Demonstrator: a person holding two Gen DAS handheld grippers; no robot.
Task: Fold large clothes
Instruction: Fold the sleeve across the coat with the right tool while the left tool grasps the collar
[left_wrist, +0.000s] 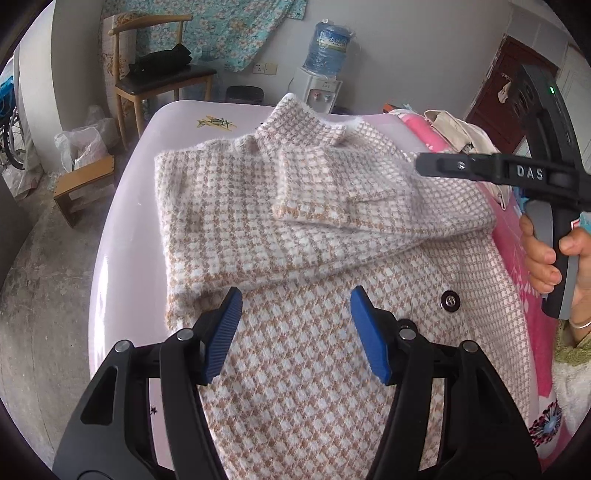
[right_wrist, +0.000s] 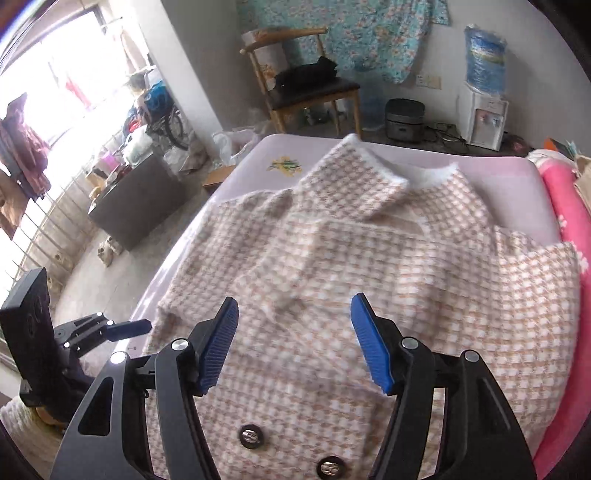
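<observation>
Pale pink bed (left_wrist: 122, 229) carries checked coat (left_wrist: 295, 229), collar at far end, hem toward both tools, sleeves folded across chest. Long axis runs straight away. Left tool (left_wrist: 295, 332) spread, empty, over near left part; right tool (right_wrist: 295, 339) spread, empty, over buttons (right_wrist: 251, 435).

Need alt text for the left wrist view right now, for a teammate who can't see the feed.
The open left gripper with blue ribbed pads hovers over a tan-and-white houndstooth fuzzy coat, sleeves folded across its body, on a pale pink table. The right gripper reaches in from the right, near a folded sleeve.
</observation>
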